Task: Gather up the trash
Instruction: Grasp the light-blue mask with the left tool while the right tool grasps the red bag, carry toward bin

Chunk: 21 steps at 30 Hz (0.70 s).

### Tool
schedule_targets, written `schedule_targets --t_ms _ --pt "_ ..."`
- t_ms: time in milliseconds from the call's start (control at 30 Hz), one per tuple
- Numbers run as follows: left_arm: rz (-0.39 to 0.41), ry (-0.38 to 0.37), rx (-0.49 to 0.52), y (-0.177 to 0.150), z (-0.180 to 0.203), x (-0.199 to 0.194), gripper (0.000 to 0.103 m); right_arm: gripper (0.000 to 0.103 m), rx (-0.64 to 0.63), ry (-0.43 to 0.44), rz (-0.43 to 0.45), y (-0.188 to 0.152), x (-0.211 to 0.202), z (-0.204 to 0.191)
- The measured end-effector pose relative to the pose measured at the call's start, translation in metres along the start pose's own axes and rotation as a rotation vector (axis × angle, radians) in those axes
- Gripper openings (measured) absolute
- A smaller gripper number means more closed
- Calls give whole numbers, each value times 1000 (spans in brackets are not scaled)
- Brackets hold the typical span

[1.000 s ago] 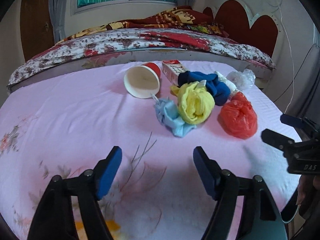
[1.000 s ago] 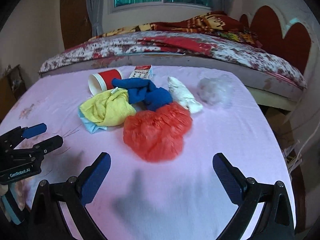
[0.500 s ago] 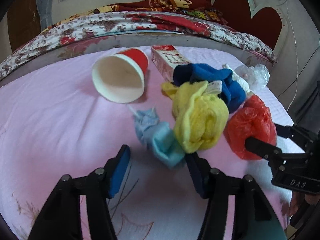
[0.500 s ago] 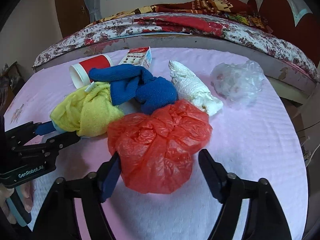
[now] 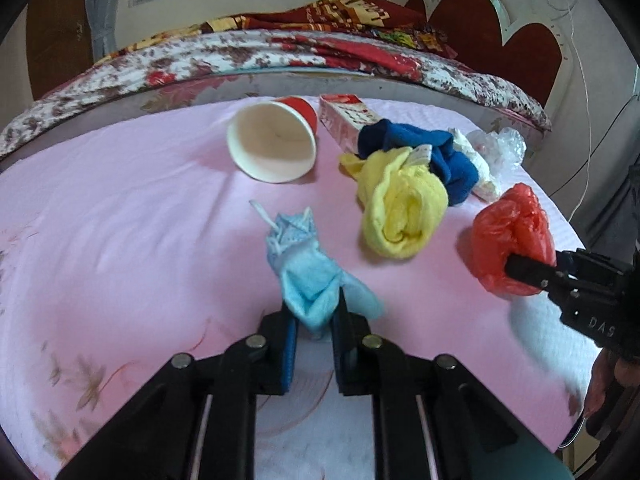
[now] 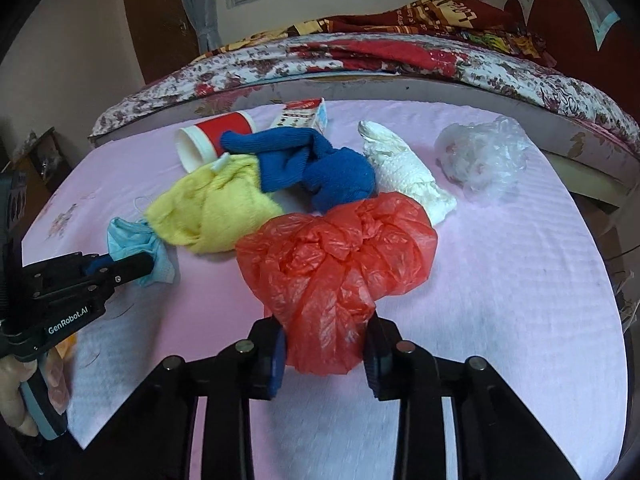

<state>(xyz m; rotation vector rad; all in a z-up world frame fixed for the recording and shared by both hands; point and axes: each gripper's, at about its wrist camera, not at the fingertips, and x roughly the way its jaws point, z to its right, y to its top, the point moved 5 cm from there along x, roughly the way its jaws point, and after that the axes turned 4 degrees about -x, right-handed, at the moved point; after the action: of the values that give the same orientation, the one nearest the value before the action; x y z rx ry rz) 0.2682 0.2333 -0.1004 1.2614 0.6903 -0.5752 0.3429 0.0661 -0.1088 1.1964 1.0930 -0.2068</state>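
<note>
Left gripper (image 5: 314, 326) jaws closing on light-blue face mask (image 5: 310, 276), lower centre — limp, weightless. Right gripper (image 6: 325, 354) jaws closing on red plastic bag (image 6: 336, 256) — slick, crushable; bunched bulk is the surest hold.

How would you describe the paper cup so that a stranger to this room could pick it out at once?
Start at the pink-covered table in front of the bed. At the far edge of the litter pile, beside the small carton, lies the paper cup. It alone is rigid and round: red outside, white inside, tipped on its side.
</note>
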Motion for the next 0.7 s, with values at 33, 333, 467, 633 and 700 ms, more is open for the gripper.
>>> schedule_targets --t_ms 33,333,467,633,700 --pt "7 4 3 -1 0 -4 16 34 -3 4 12 -2 -6 -1" --pt "68 -9 73 -13 31 -41 16 33 -15 -31 65 -24 -58 5" --pt "89 -27 108 -19 55 -52 16 33 -6 -55 82 -35 -80 15" --pt "104 -60 150 -26 88 -62 16 34 19 -92 110 -50 -112 32" --pt "112 -70 162 -28 99 -66 16 34 28 -104 119 -56 -123 38"
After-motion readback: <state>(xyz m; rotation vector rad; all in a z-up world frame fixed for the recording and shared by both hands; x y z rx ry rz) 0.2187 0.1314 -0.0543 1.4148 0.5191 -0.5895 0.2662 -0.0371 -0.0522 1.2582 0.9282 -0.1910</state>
